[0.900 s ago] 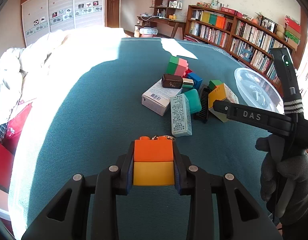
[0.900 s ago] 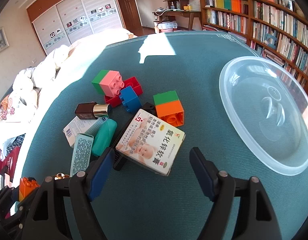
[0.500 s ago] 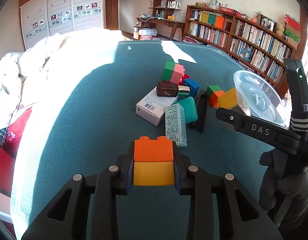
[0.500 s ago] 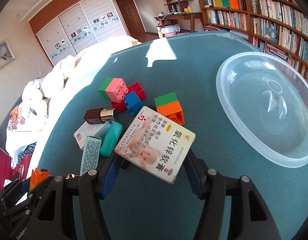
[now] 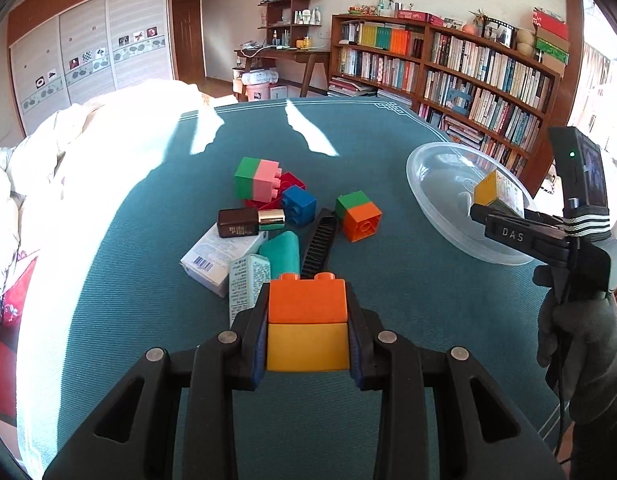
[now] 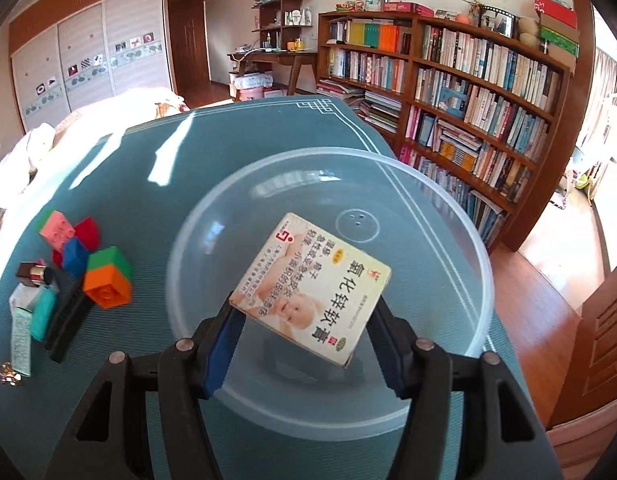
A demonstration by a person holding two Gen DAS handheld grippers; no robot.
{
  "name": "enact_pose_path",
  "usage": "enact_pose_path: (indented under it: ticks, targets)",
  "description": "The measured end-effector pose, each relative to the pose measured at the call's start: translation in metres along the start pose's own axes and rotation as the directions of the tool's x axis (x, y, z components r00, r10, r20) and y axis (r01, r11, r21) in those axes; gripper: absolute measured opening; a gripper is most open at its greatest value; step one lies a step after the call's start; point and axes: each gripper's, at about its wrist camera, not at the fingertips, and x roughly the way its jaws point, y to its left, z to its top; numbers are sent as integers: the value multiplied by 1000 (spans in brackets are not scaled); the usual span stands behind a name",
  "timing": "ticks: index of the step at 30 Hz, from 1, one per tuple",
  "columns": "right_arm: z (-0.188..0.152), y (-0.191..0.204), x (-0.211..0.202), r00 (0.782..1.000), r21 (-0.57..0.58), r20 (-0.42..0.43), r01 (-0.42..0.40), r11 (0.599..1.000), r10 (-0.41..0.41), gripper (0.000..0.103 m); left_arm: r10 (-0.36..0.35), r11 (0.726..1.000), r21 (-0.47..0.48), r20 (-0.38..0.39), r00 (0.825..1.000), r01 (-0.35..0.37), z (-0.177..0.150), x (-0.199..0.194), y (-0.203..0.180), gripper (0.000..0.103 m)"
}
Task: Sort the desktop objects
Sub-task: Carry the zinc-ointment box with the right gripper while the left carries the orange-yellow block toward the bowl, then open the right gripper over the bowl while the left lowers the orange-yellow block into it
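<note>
Nearest the left wrist camera, the left gripper (image 5: 307, 324) is clamped on an orange-and-yellow block (image 5: 307, 322), orange half on top, held above the teal table (image 5: 408, 292). The landmark for everything else is the clear plastic bowl (image 6: 482, 264), which stands on the table toward the bookshelf (image 6: 468, 76) side.

In the right wrist view, the right gripper (image 6: 304, 324) is clamped on a flat ointment box (image 6: 310, 290), its blue pads pressing the box's two edges. The box is tilted, printed face up, and hangs over the inside of the bowl, above its floor. The left wrist view shows the same box at the tip of the right gripper, over the bowl's near side, with a gloved hand (image 5: 580, 344) holding the gripper's handle.

To the left of the bowl lies the remaining clutter. Closest to the bowl is a green-and-orange block (image 6: 108, 280), with a black comb (image 6: 66, 322) just beside it. Beyond the comb from the bowl lie a teal case (image 6: 42, 314), a white carton (image 5: 218, 258) and a narrow pale-green box (image 5: 246, 282). A brown bottle with a gold cap (image 5: 250, 222) rests across the white carton. Farther back sit a blue block (image 5: 298, 205), a red block (image 5: 290, 182) and a green-and-pink block (image 5: 256, 178), bunched together.
</note>
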Motion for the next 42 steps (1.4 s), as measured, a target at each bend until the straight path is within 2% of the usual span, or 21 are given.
enact_pose_path:
  ticks: [2,5,10,14,16,18,22,28,32,34,37,40,41,42]
  targets:
    - [-1,-15,13,999,-5,-50,22,1000,-22,65,-5,1000,10,-3,1000,5,3,3,-9,34]
    - [-9,-32,21,994,-16,-107,-6,1000,4,63,-16,1000,26,-7,1000,16,8,8,-20,34]
    - [-26,-42,4,993,-79,-119,8,997,-18,63,-44,997,61,-11,999,44,17,16,-43,34]
    - [-45,-57,-14,986,-79,-166,-26,997,13,64,-88,991,100,-16,996,89,22,20,-65,34]
    - [-57,-65,-23,978,-64,-200,-72,995,58,64,-113,986,124,-19,993,114,23,22,-76,34]
    - [-70,-73,-32,977,-60,-206,-70,996,57,65,-142,979,145,-27,990,144,25,25,-88,34]
    - [-85,-82,-45,982,-64,-184,-63,996,50,65,-193,966,168,-48,980,198,29,31,-113,34]
    - [-81,-90,-46,983,-35,-170,-82,996,75,66,-283,939,181,-72,956,292,40,37,-142,34]
    - [-81,-93,-56,990,5,-118,-81,997,81,76,-337,920,176,-100,936,350,47,46,-160,34]
    - [-76,-84,-70,996,14,-75,-56,998,57,79,-361,912,163,-120,925,377,50,53,-167,34]
    - [-71,-88,-76,999,44,-30,-27,999,28,80,-363,908,174,-129,923,381,52,63,-176,34]
    - [-70,-96,-77,999,104,-13,-41,994,42,80,-364,903,190,-141,921,386,55,68,-184,34]
    - [-71,-98,-78,999,123,-8,-42,992,44,80,-360,902,194,-151,920,385,55,71,-186,36]
    - [-72,-100,-78,999,139,-5,-42,989,43,80,-356,903,196,-158,921,383,55,73,-187,43]
